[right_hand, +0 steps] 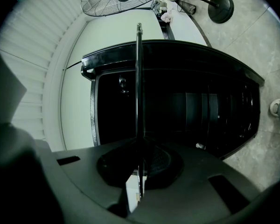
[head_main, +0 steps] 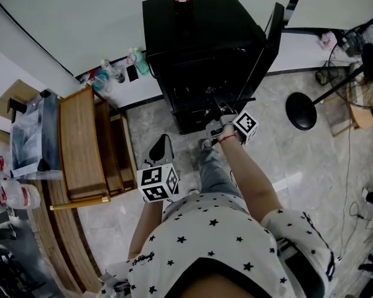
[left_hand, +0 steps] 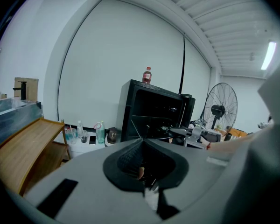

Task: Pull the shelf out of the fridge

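The right tool [right_hand: 139, 149] is clamped tight on the thin edge of the shelf [right_hand: 139, 78]. The shelf sits at the mouth of the open black fridge [head_main: 199, 36], far across the floor. The left tool [left_hand: 143, 148] hangs near the person, jaws together, holding nothing.

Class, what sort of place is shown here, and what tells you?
Probably a lab or studio room rather than a home kitchen: a small black fridge on a tiled floor, beside a pedestal fan and wooden shelving.
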Tool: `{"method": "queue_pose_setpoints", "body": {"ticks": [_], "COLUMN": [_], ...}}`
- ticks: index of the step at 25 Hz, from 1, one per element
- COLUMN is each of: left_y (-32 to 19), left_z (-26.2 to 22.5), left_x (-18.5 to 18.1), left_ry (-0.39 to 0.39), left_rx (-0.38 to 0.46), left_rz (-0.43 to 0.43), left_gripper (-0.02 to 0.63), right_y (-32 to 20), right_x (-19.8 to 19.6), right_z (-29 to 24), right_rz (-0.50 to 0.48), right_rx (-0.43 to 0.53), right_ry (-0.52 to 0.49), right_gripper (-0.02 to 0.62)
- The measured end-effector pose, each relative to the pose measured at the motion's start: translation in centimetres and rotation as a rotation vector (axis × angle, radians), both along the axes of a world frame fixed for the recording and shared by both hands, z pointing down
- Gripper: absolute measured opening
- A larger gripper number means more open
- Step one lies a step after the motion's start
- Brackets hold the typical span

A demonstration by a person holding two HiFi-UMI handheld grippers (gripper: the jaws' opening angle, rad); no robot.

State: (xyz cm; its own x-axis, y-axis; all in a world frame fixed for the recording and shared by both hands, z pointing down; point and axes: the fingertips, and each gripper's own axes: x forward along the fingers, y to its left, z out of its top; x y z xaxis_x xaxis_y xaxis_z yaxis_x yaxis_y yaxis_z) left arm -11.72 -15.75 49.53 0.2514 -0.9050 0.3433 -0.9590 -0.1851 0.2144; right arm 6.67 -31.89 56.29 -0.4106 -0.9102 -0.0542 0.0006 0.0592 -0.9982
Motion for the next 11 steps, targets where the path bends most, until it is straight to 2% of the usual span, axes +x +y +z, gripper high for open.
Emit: {"method": "queue_pose_setpoints", "body": {"ticks": [11], "left_y": [0.12], "left_z": [0.21], "left_x": [0.00], "left_ry": [0.000], "left_rx": [-0.004], "left_rz": [0.003], "left_gripper": [0.012], "right_y": [0.15], "right_x": [-0.17], "right_z": [0.01], "right_rz": [-0.002], "right_rx": [-0.009], "right_ry": [-0.003], "right_gripper": [0.003]}}
